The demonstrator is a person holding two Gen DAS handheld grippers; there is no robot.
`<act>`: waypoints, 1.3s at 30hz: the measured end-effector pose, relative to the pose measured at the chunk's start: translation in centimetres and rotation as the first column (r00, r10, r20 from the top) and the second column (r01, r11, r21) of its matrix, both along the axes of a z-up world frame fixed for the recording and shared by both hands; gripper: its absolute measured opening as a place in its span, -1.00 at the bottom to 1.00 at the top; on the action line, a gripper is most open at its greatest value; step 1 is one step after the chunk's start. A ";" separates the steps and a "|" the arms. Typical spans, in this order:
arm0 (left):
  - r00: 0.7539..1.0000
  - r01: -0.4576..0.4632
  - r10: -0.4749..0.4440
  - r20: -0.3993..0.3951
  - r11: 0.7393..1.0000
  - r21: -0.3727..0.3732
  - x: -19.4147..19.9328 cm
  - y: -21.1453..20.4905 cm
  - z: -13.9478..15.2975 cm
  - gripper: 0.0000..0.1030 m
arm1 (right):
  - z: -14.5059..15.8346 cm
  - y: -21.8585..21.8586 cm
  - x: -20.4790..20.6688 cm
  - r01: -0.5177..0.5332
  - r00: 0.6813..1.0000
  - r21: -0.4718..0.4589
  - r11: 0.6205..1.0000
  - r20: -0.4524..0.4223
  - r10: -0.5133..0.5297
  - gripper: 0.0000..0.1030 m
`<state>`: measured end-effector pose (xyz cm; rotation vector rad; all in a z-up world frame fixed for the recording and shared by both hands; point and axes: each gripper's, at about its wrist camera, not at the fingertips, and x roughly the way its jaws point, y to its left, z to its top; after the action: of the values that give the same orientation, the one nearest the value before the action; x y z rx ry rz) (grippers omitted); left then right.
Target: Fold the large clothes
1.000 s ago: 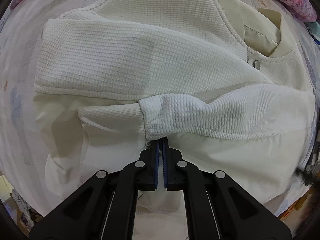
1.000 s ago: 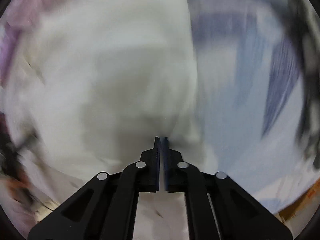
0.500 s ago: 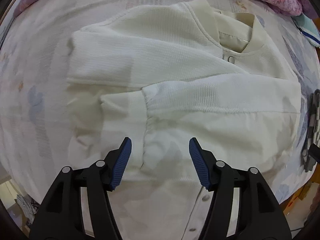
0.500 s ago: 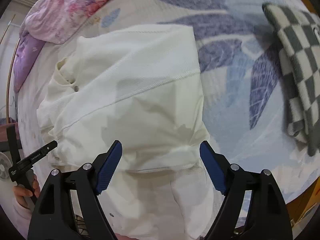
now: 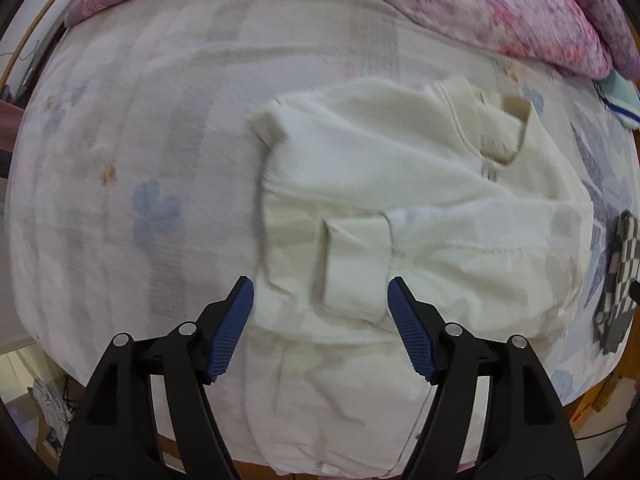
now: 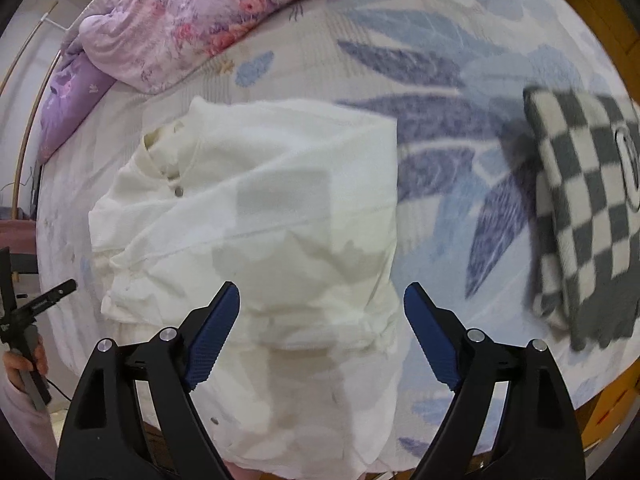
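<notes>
A cream-white waffle-knit jacket with snap buttons (image 5: 420, 200) lies spread on the bed with the pale floral sheet (image 5: 140, 160), its collar toward the far side near the pink and purple flowered quilt (image 5: 520, 8). Both sleeves are folded in across the chest, and the ribbed cuff (image 5: 352, 264) of one sleeve rests flat on the body of the garment. The lower hem hangs toward the near edge of the bed.

The left gripper (image 5: 320, 320) hangs above the jacket pointing straight down; its blue ridged pads stand wide apart, having just been opening, with nothing between them and the cuff lying free on the cloth below. The right gripper (image 6: 322, 328) also hangs over the jacket (image 6: 260, 220), above its lower half; its blue pads are likewise spread wide after just opening, and hold nothing.

In the right wrist view a grey and white checkered folded cloth (image 6: 584, 220) lies on the sheet (image 6: 440, 80) well apart from the jacket, on its right. The quilt (image 6: 180, 20) is bunched at the far edge. At the lower left of that view a person's hand (image 6: 22, 364) in a pale pink sleeve grips the handle of the other tool
</notes>
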<state>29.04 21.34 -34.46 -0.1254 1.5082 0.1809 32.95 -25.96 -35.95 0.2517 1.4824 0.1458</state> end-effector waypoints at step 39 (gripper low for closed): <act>0.983 0.174 -0.175 -0.048 0.985 -0.007 13.0 4.1 -7.8 -0.71 | -9.9 2.4 13.2 -0.094 0.995 -0.119 0.988 0.009 0.096 -0.74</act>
<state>42.03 25.49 -42.30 0.0095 1.5595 0.0414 46.15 -23.59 -45.81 0.0843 1.4836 0.1354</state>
